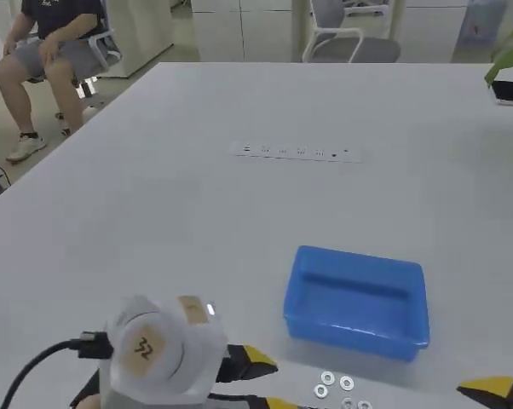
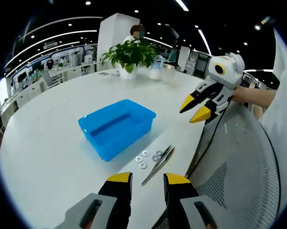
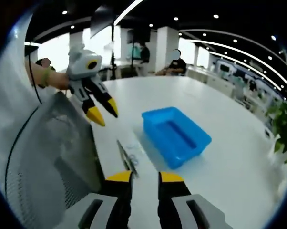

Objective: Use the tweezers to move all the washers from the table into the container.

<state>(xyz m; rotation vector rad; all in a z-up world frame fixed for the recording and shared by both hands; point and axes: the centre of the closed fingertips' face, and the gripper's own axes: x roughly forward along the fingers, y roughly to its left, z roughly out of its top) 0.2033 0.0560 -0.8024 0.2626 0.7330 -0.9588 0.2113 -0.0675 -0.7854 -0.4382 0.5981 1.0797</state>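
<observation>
Washers (image 2: 143, 160) lie between tweezers (image 2: 157, 165) and container (image 2: 120, 144) (plant (image 2: 129, 52) far behind).

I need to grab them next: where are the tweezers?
In the left gripper view, the tweezers lie on the table right of the washers, near the container.

Washers (image 1: 347, 383) partly cut off at head view's bottom edge; tweezers (image 3: 126, 157) blurred, tips seemingly indistinct.

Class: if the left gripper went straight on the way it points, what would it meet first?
Probably the tweezers on the table just ahead of the left gripper, washers beside them; depth is unclear.
</observation>
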